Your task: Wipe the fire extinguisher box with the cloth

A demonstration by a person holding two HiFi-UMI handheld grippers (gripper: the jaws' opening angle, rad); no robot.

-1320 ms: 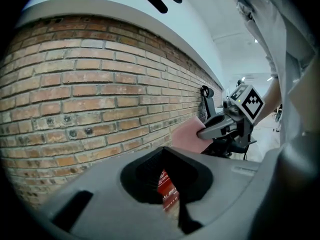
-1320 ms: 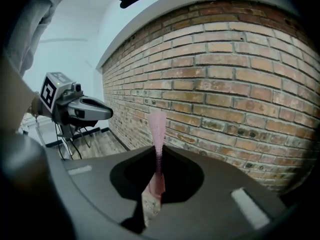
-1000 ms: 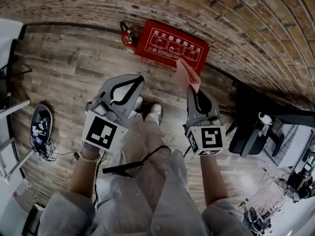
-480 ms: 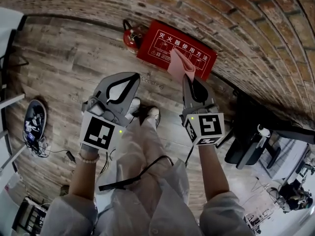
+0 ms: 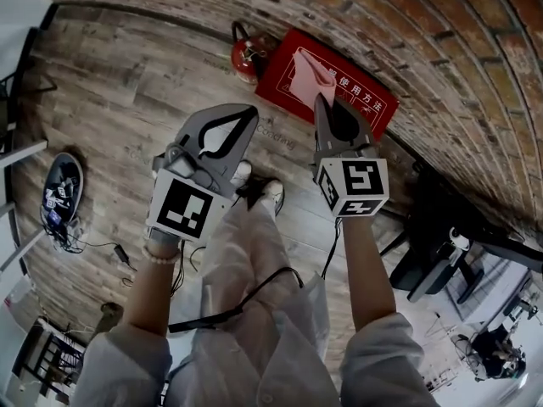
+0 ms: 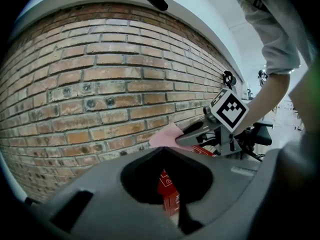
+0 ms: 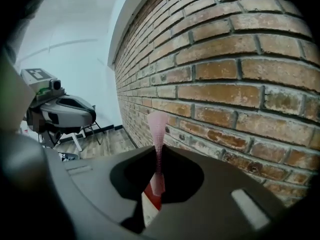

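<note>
The red fire extinguisher box point(image 5: 361, 94) stands on the wooden floor against the brick wall, white print on its top. My right gripper point(image 5: 321, 100) hangs over its near left part, shut on a pink cloth point(image 5: 307, 75) that sticks out past the jaws. In the right gripper view the cloth point(image 7: 158, 134) rises thin and upright between the jaws. My left gripper point(image 5: 251, 111) is held left of the box, shut with nothing in it. The left gripper view shows a strip of the red box point(image 6: 168, 190) through the jaw opening and the cloth point(image 6: 167, 135) beyond.
A red fire extinguisher point(image 5: 248, 55) stands just left of the box. The brick wall point(image 5: 407, 32) runs behind. An office chair point(image 5: 441, 257) is at the right, and a dark bag with cables point(image 5: 59, 202) lies at the left. The person's shoes point(image 5: 254, 189) are below the grippers.
Both grippers have come closer to the box; the right one with the cloth now overlaps the box's near left part. The view has shifted toward the wall.
</note>
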